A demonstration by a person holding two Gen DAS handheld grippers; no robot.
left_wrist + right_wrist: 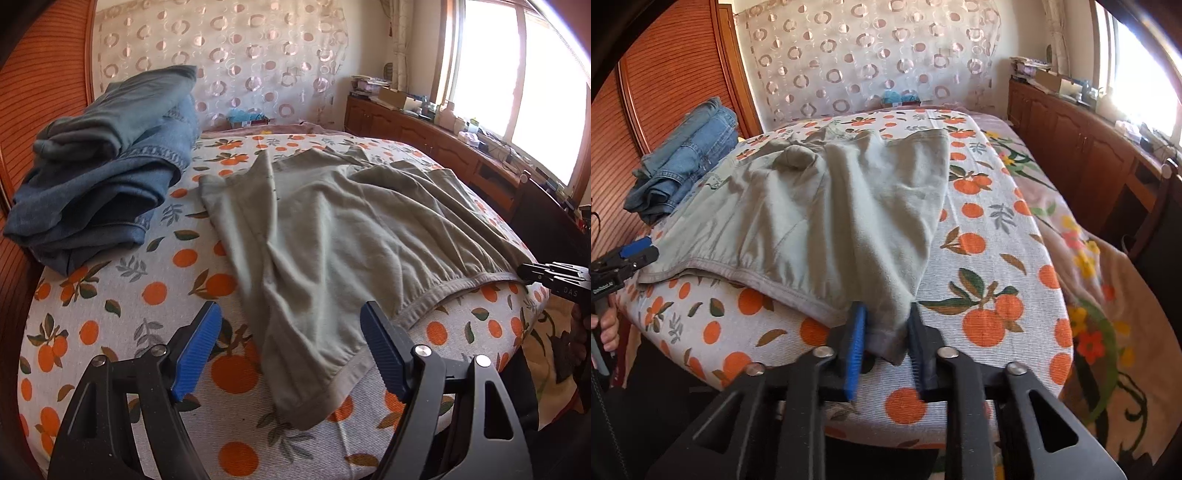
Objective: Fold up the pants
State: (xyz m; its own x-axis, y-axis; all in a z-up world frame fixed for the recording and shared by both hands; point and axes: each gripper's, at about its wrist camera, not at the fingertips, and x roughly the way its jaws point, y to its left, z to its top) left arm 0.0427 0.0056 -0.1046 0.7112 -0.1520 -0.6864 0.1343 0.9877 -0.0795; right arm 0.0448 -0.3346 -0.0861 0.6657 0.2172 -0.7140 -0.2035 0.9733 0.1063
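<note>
Grey-green pants (332, 229) lie spread on an orange-print padded surface (147, 295), with the elastic waistband along the near edge. My left gripper (291, 332) is open, its blue pads either side of the waistband's left corner and not touching it. In the right wrist view the pants (831, 206) run up to my right gripper (886, 332), which is shut on their other waistband corner, fabric bunched between the pads. The right gripper (532, 273) also shows at the right edge of the left wrist view, and the left gripper (646, 249) at the left edge of the right wrist view.
A stack of folded blue jeans (110, 158) sits at the far left of the surface, seen as the jeans (687, 158) in the other view. A wooden wardrobe stands behind them. A floral blanket (1089, 258) and a cluttered wooden cabinet (1089, 147) lie to the right.
</note>
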